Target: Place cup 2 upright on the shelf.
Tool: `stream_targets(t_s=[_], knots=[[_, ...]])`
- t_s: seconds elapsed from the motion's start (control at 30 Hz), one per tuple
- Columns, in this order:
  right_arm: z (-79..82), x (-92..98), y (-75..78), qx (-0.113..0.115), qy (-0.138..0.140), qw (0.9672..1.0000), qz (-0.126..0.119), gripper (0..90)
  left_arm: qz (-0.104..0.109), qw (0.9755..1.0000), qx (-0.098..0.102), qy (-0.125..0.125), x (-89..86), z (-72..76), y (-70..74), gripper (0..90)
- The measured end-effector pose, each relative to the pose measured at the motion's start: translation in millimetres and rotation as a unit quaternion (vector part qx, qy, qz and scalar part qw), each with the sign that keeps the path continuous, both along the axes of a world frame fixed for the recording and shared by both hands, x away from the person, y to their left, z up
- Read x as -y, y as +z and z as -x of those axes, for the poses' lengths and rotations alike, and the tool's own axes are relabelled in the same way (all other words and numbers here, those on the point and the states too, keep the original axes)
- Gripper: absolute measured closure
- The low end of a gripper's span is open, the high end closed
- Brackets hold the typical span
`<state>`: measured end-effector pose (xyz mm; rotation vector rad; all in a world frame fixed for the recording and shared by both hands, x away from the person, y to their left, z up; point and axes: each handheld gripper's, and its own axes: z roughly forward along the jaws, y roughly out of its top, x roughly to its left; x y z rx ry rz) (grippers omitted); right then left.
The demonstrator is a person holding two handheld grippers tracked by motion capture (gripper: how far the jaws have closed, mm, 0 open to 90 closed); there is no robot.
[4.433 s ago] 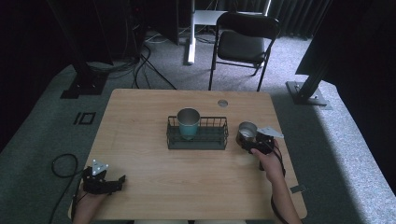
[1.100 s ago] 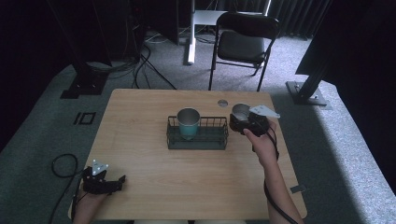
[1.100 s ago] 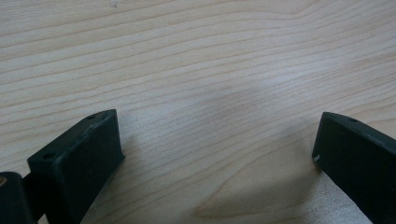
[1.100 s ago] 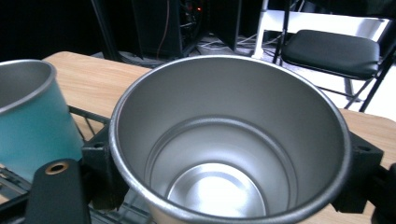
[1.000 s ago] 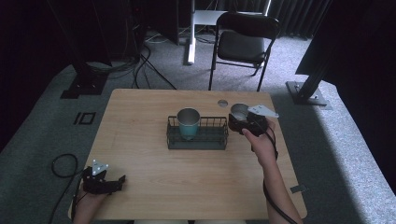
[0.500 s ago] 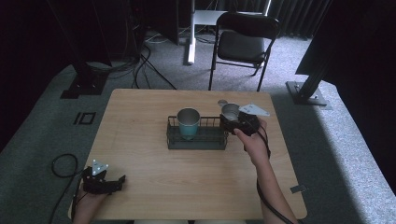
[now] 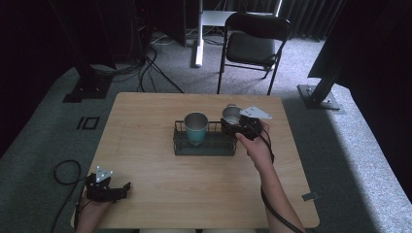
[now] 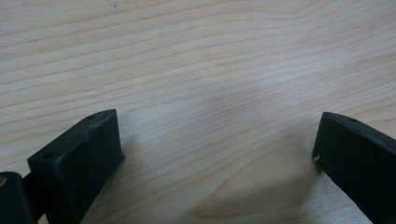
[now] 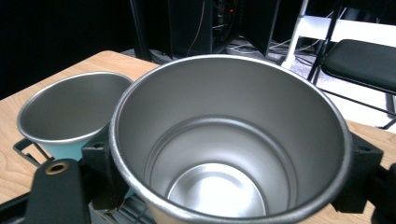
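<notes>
The right gripper (image 7: 239,125) is held on an outstretched forearm over the right end of the wire basket (image 7: 180,145), its jaws clamped on a steel cup (image 9: 229,140). The left gripper (image 7: 109,187) is rested at the near left table (image 7: 145,111) edge, jaws spread wide. No writing is legible.

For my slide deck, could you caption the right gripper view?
Right gripper holds a steel cup beside the teal cup in the wire basket.
</notes>
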<state>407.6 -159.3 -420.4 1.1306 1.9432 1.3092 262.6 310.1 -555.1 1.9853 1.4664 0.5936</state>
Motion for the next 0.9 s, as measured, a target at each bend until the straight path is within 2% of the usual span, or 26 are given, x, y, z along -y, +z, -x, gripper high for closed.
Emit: stream_targets(t_s=[0.27, 0.9], knots=[[-3.2, -14.4, -4.7, -0.008, 0.012, 0.9999, 0.006, 18.2, 0.000, 1.0000, 0.000, 0.000, 0.0, 0.0, 0.0, 2.0], [-11.7, -27.4, -41.6, -0.042, 0.007, 0.9989, 0.021, 18.2, 0.000, 1.0000, 0.000, 0.000, 0.0, 0.0, 0.0, 2.0]])
